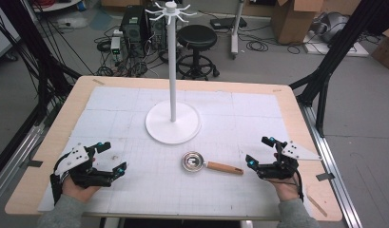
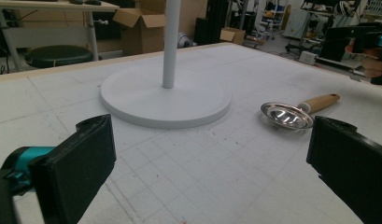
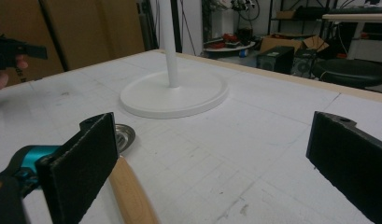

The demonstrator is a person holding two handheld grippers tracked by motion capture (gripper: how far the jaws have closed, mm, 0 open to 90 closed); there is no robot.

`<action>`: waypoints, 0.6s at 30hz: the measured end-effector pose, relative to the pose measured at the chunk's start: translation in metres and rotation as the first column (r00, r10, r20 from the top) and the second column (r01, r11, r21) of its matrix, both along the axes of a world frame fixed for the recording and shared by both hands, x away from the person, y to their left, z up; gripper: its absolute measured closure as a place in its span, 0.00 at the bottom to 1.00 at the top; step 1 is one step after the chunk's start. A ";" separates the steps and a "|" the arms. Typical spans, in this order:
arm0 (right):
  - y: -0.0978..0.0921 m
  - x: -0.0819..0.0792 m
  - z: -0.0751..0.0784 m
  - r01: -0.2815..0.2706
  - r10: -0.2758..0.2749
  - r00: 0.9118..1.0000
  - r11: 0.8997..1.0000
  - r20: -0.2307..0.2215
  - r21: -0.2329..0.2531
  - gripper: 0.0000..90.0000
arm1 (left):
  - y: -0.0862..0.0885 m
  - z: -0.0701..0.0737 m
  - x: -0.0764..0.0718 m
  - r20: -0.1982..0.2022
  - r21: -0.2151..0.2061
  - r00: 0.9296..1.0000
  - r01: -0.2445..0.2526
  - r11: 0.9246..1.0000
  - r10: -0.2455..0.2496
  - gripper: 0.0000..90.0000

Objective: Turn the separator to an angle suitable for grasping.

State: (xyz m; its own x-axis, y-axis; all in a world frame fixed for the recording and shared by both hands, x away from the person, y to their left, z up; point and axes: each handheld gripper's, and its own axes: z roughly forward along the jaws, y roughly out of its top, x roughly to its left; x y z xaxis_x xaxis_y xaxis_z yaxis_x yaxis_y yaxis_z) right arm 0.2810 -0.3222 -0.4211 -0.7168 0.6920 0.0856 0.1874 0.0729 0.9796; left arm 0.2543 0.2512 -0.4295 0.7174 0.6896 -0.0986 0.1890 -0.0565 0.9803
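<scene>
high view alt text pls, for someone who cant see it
A person holds an open left gripper and right gripper over a white gridded table. Between them lies a wooden-handled metal scoop, before a white hook stand.

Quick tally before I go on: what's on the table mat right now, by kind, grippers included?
Grippers: 2, the left gripper and the right gripper, both open and holding nothing
White hook stand: 1
Metal ladle with a wooden handle: 1
Total: 4
</scene>
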 end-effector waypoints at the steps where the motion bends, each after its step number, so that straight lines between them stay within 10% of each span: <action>1: 0.000 0.000 0.000 -0.004 0.004 1.000 1.000 0.004 -0.003 0.03 | 0.000 0.000 0.000 0.001 0.004 1.000 0.002 1.000 -0.002 0.02; 7: 0.003 -0.001 0.001 -0.045 0.045 0.999 0.999 0.010 -0.007 0.22 | 0.000 -0.001 0.001 -0.006 0.007 1.000 0.003 1.000 -0.003 0.02; 12: 0.010 -0.003 0.002 -0.105 0.106 0.994 0.994 -0.037 0.030 0.64 | -0.001 -0.002 0.002 -0.020 0.016 1.000 0.008 1.000 -0.007 0.02; 18: 0.029 -0.004 0.003 -0.167 0.164 0.985 0.985 -0.053 -0.043 0.92 | 0.002 -0.003 0.001 -0.024 0.017 1.000 -0.003 1.000 0.003 0.02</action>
